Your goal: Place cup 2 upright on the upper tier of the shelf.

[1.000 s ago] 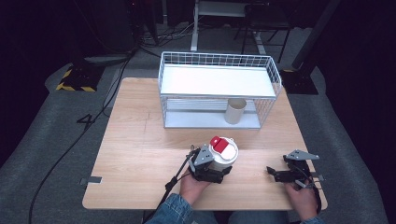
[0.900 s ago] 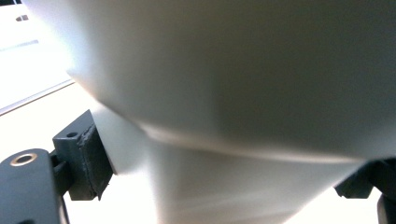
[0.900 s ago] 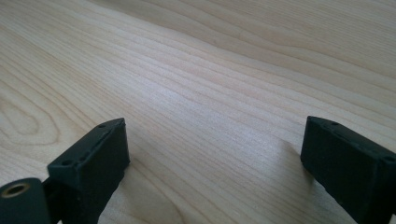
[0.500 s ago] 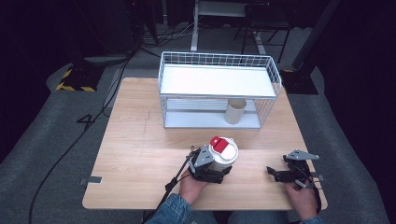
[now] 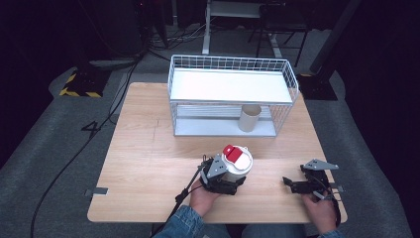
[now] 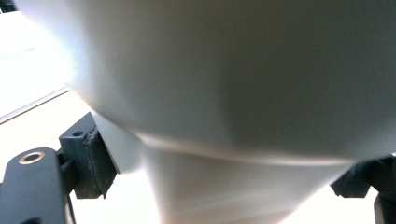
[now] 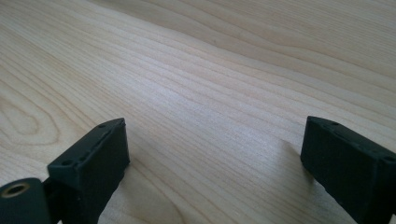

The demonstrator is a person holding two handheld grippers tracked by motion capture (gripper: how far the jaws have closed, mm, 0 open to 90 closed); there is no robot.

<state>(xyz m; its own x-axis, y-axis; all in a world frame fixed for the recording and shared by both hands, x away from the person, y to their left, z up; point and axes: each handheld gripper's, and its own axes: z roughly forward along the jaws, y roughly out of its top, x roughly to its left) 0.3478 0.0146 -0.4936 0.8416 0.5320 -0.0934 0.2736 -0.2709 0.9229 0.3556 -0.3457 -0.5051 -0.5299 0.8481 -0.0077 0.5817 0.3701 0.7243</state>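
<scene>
A person sat at a pale wooden surface (image 5: 148,148) with a gripper in each hand; the left gripper (image 5: 229,182) had its jaws pressed against the sides of a white container (image 5: 236,166) with a red flip cap, which stood near the front edge, and those jaws had just been closing onto it. The right gripper (image 5: 291,184) rested on the wood well to the container's right, jaws apart and holding nothing. Behind stood a white wire shelf rack (image 5: 231,84) with a beige cup (image 5: 250,118) on its lower level, and no readable writing showed on the container or cup.
</scene>
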